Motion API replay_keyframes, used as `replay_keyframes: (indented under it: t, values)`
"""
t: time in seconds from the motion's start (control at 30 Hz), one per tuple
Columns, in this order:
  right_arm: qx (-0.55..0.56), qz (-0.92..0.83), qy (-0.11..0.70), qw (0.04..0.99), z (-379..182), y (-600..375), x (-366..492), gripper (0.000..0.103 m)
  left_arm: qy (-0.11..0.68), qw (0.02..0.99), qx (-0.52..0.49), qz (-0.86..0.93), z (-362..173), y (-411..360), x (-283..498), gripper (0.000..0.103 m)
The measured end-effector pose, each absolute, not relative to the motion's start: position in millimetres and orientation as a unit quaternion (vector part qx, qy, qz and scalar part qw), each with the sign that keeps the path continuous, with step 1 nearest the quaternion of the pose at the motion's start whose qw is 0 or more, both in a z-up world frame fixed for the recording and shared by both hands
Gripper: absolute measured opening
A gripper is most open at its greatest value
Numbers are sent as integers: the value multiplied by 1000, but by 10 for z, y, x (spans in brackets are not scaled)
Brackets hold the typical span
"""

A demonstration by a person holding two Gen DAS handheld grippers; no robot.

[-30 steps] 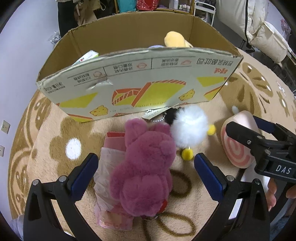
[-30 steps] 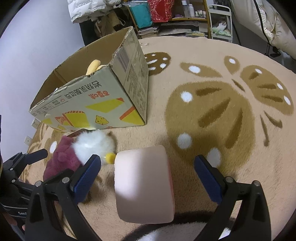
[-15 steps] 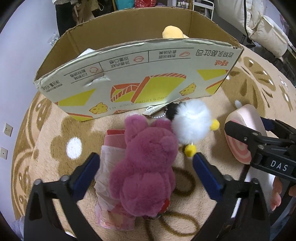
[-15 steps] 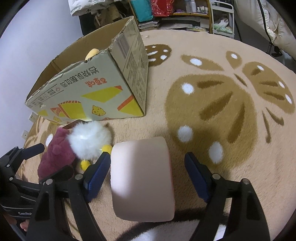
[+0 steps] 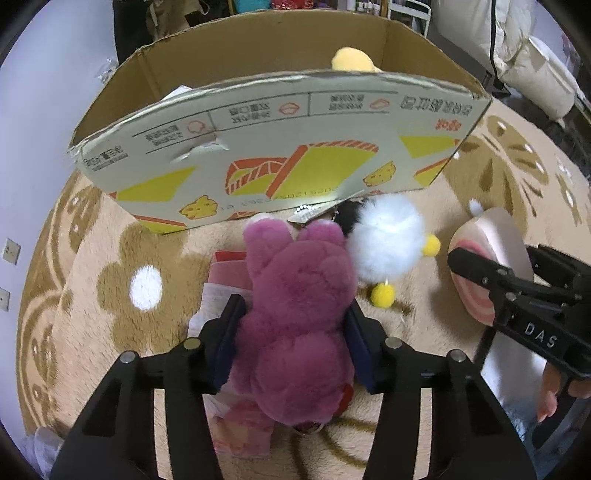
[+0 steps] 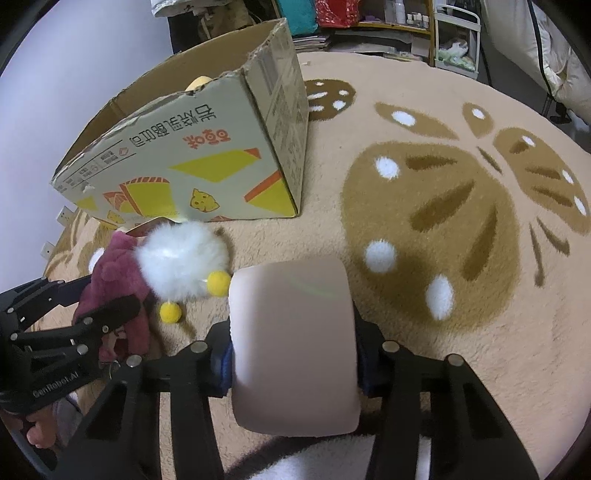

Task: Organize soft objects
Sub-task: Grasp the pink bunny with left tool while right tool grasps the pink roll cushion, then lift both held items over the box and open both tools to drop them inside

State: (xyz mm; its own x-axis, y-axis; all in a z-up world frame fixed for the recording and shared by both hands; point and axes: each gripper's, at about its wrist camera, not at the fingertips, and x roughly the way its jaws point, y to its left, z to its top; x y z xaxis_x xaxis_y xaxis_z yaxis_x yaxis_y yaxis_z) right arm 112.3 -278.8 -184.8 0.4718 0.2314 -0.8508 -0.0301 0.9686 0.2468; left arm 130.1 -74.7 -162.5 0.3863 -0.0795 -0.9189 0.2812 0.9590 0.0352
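My left gripper (image 5: 293,339) is shut on a magenta plush bear (image 5: 299,314) that lies on pink packets on the rug. My right gripper (image 6: 293,354) is shut on a pink roll-cake plush (image 6: 293,343), which also shows at the right of the left wrist view (image 5: 484,254). A white fluffy plush with yellow pompoms (image 5: 388,243) lies between the two toys, also in the right wrist view (image 6: 181,258). An open cardboard box (image 5: 280,162) stands just beyond, with a yellow plush (image 5: 351,61) inside.
The beige rug with brown flower patterns (image 6: 443,206) stretches to the right. Pink plastic packets (image 5: 221,295) lie under the bear. Shelves and clutter (image 6: 369,22) stand at the back, and white bedding (image 5: 535,62) at the far right.
Both grippers have closed: the left jaws came in on the magenta bear, the right jaws on the pink roll plush. Both have moved slightly forward.
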Motion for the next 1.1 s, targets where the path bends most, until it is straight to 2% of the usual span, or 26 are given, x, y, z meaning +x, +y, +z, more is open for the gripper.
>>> replay_keyframes:
  t: [0.67, 1.1]
  values:
    - [128, 79, 473, 868, -1707, -2877, 1047, 50, 501, 862, 10, -73, -1359, -309, 1301, 45]
    - [152, 87, 391, 904, -1341, -2960, 901, 49, 436, 899, 26, -41, -1013, -271, 1146, 45]
